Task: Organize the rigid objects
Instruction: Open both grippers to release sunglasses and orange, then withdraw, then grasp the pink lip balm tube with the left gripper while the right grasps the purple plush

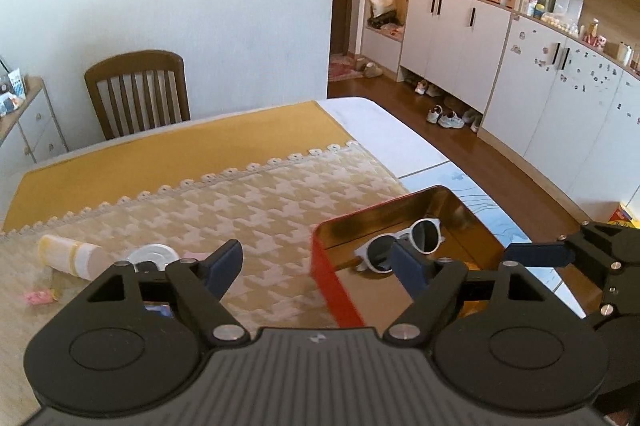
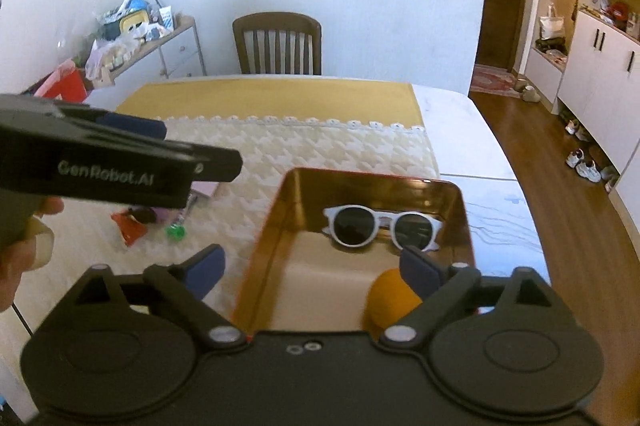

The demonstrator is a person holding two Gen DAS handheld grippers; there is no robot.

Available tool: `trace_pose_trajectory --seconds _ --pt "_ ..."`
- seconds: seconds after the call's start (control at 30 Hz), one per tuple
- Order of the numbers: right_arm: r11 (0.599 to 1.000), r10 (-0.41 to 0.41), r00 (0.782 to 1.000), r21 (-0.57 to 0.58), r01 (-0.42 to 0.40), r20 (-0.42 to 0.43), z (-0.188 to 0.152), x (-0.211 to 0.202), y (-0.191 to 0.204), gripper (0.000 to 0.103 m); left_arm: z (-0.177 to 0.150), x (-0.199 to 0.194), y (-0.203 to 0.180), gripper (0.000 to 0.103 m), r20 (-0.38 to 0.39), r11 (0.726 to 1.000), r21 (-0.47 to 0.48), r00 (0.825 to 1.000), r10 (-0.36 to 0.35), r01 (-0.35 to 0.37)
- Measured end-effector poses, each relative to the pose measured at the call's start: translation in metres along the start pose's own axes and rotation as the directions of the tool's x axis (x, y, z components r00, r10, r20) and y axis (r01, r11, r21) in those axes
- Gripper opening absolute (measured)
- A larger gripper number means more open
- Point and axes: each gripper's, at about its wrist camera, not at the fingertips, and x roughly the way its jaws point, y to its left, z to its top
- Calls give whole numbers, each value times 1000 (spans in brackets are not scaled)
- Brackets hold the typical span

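A red tin box (image 1: 334, 278) with a shiny gold inside stands on the table; it also shows in the right wrist view (image 2: 264, 238). White round sunglasses (image 1: 404, 244) lie inside it at the far end, also in the right wrist view (image 2: 380, 226). An orange round object (image 2: 390, 300) sits in the box near my right gripper. My left gripper (image 1: 318, 266) is open and empty over the box's left wall. My right gripper (image 2: 316, 270) is open and empty above the box's near end. A cream tube (image 1: 70, 254) and a white round lid (image 1: 154, 255) lie left of the box.
The table has a yellow cloth (image 1: 180, 146) and a houndstooth runner (image 1: 248, 202). A pink wrapper (image 1: 38, 296) lies at the left. A red packet (image 2: 130, 226) and a green item (image 2: 176, 232) lie left of the box. A wooden chair (image 2: 278, 44) stands behind the table.
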Motion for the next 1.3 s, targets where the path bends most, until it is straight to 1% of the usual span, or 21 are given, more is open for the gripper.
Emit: trace_pose_trajectory --seconds 0.2,0.33,0.47,0.63,0.83,1.0,1.13,1.3 --pt "999 -17 999 39 15 42 4 -4 27 102 -8 -19 29 83 43 1000 19 999 -19 18" --pt "998 -22 997 65 17 69 6 -5 50 103 -17 -30 51 84 68 999 30 997 -23 21" --pt "997 -28 997 74 22 75 8 -3 72 103 -24 -38 74 84 73 999 16 997 -39 38" --pt "997 -36 996 74 30 79 11 5 99 103 -36 -46 106 84 80 1000 -10 997 -19 20" --pt "998 -38 997 61 34 68 14 18 129 103 -49 -48 153 84 75 997 -64 996 42 -37" --pt "998 -37 998 47 35 51 15 33 149 103 -61 -41 197 84 53 987 -131 994 100 -92" --pt "999 -35 999 29 34 29 16 46 160 103 -67 -32 224 84 37 976 -159 987 157 -150" --pt "999 -38 999 3 38 7 19 65 171 102 -77 -12 252 84 -5 958 -191 976 217 -214"
